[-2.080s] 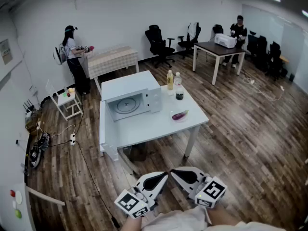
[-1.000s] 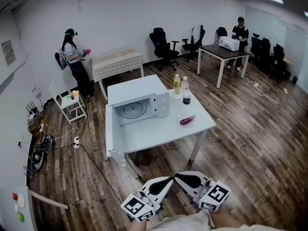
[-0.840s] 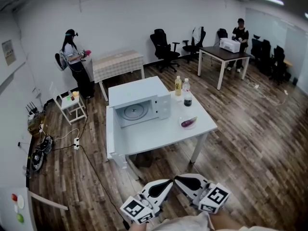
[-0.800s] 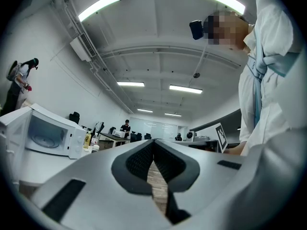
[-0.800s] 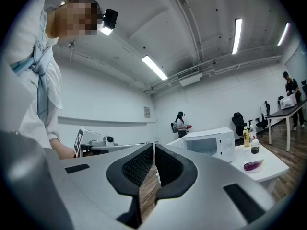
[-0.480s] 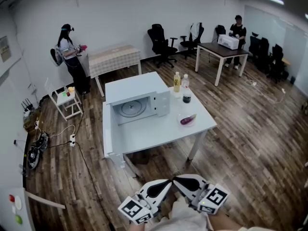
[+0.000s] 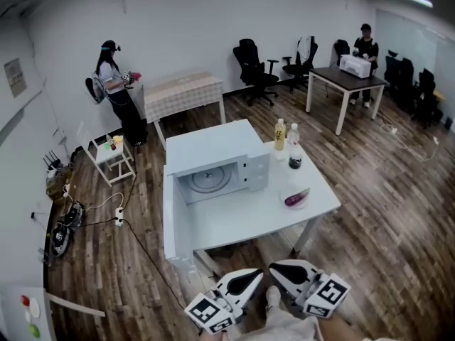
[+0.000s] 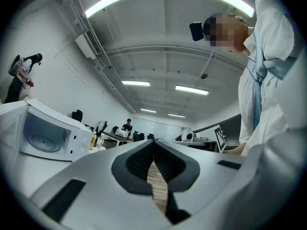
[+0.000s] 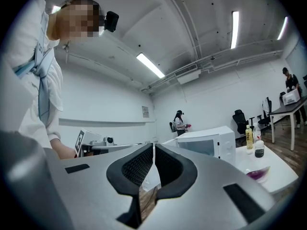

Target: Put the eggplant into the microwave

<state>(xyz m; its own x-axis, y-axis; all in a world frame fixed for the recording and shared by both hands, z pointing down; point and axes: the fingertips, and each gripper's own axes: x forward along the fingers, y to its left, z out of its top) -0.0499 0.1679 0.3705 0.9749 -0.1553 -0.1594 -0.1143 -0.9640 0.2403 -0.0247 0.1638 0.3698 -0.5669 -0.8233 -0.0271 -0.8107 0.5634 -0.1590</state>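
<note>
Jaws of the left gripper [image 7: 254,275] and the right gripper [image 7: 276,268] are being held clenched together, empty, side by side, short of the white rectangular table [image 7: 242,222]. The glossy purple eggplant [image 7: 297,197] is lying on that table, just right of the open-doored boxy white microwave [image 7: 213,163].

Eggplant [image 7: 297,197]: purple
Microwave [image 7: 211,146]: white
Table [image 7: 234,224]: pale blue-white
Floor [image 7: 387,183]: brown plank pattern
Tablecloth [image 7: 183,92]: beige check

Office-type test room: black swivel chairs [image 7: 256,66] and a tabletop [image 7: 348,79] by white walls [image 7: 199,27], wood-plank floor [image 7: 384,190], ceiling strip lights [image 8: 108,1], floor cables [image 7: 99,206].
</note>
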